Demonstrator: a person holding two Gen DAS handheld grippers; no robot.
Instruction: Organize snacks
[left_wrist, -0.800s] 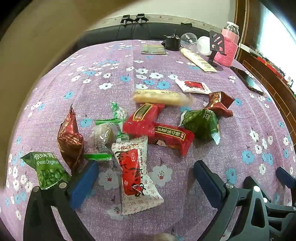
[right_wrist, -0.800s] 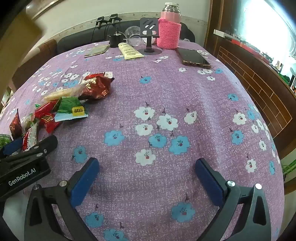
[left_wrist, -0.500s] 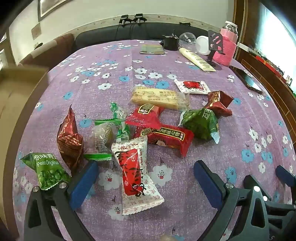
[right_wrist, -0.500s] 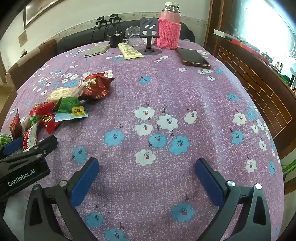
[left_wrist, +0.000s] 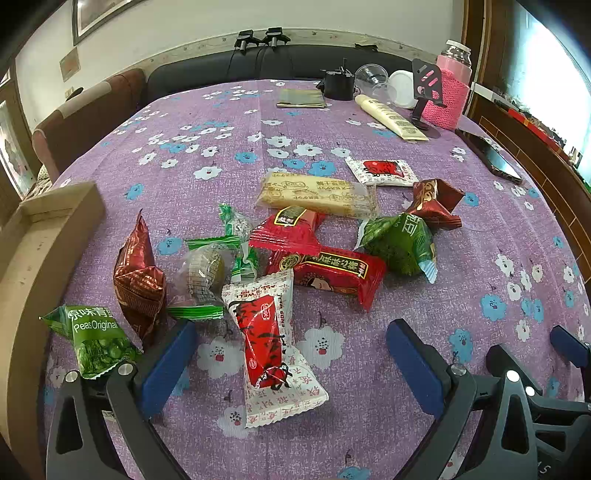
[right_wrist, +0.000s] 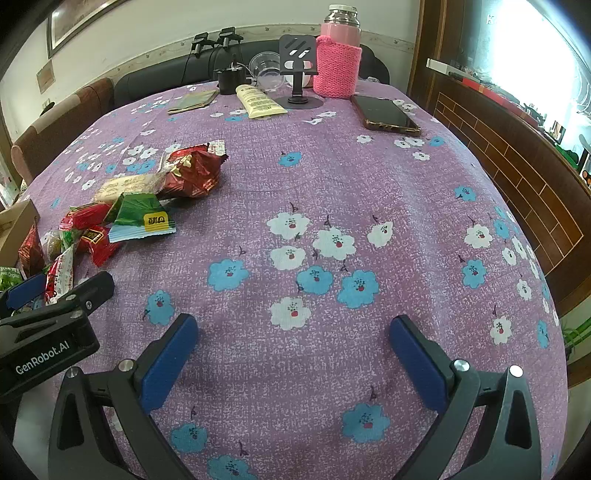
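1. While we look down along our left tool (left_wrist: 288, 354), we see its two blue fingers (left_wrist: 166, 363) held wide apart with nothing clamped between them.
2. We pick the long red snack pack (left_wrist: 330, 271) as our landmark; it lies near the middle of the snack pile on the tabletop (left_wrist: 332, 122), which has a purple flower cloth.
3. Just in front of the landmark, closer to us, lies a white and red candy pack (left_wrist: 271, 339), reaching into the gap of the left tool without touching its fingers.
4. Left of the landmark we see a clear pack with green ends (left_wrist: 207, 275), then a dark red foil bag (left_wrist: 138, 280), then a green pea bag (left_wrist: 96, 339).
5. Right of the landmark sits a green pouch (left_wrist: 400, 243), and past it a dark red crinkly pack (left_wrist: 436, 203).
6. Behind the landmark lies a smaller red pack (left_wrist: 290, 230), touching it, then a long yellow biscuit pack (left_wrist: 314, 194), then a small white and red packet (left_wrist: 380, 171).
7. Far left of the landmark, a cardboard box (left_wrist: 33, 254) sits at the tabletop edge.
8. Our right tool (right_wrist: 293, 354) is well to the right of the landmark, over bare cloth, its fingers wide apart and holding nothing.
9. Far behind the landmark stand a pink bottle (right_wrist: 338, 55), a black phone stand (right_wrist: 297, 70), a cream tube (right_wrist: 260, 101) and a phone (right_wrist: 386, 114).
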